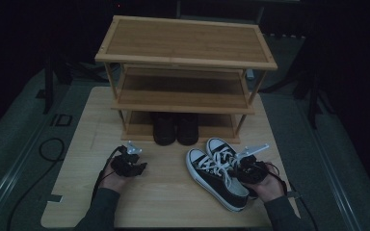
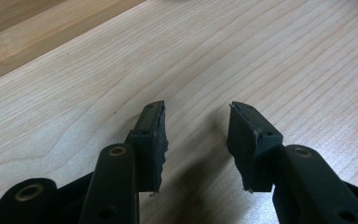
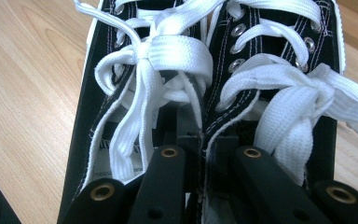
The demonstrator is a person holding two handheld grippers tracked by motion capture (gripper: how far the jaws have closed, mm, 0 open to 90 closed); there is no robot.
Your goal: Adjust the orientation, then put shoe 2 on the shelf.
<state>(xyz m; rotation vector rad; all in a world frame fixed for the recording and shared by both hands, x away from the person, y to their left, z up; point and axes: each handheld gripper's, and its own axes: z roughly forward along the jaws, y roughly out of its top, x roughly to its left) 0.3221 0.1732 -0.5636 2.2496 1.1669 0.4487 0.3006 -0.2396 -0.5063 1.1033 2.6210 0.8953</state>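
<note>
1. Right fingers (image 3: 200,140), seen in the right gripper view: closed together on the two adjoining inner collar walls of the pair of black sneakers (image 3: 205,70), one finger inside each shoe opening; the two walls are pinched between the pads.
2. Left fingers (image 2: 196,140), seen in the left gripper view: parted, nothing between them; bare counter (image 2: 261,56) shows through the gap.
3. Pair of black sneakers (image 1: 217,171), high view: black canvas with white laces, white toe caps and white sole edging; side by side and touching; toes pointing toward 11 o'clock, heels toward 5 o'clock; on the counter at about 4 o'clock from the counter's middle; whether the heels rest on the surface or are raised cannot be told.
4. Right gripper (image 1: 250,168): at the heel end of the pair, held by the right hand (image 1: 270,187) entering from 5 o'clock.
5. Left gripper (image 1: 127,163): over bare counter at 7 o'clock from the counter's middle, well apart from the sneakers; held by the left hand (image 1: 113,180).
6. Shoe rack (image 1: 185,48): three-tier bamboo rack at 12 o'clock on the counter; top and middle tiers bare.
7. Pair of dark shoes (image 1: 176,127): on the rack's bottom tier, toes toward 6 o'clock, near the sneakers' toes at their 11 o'clock.
</note>
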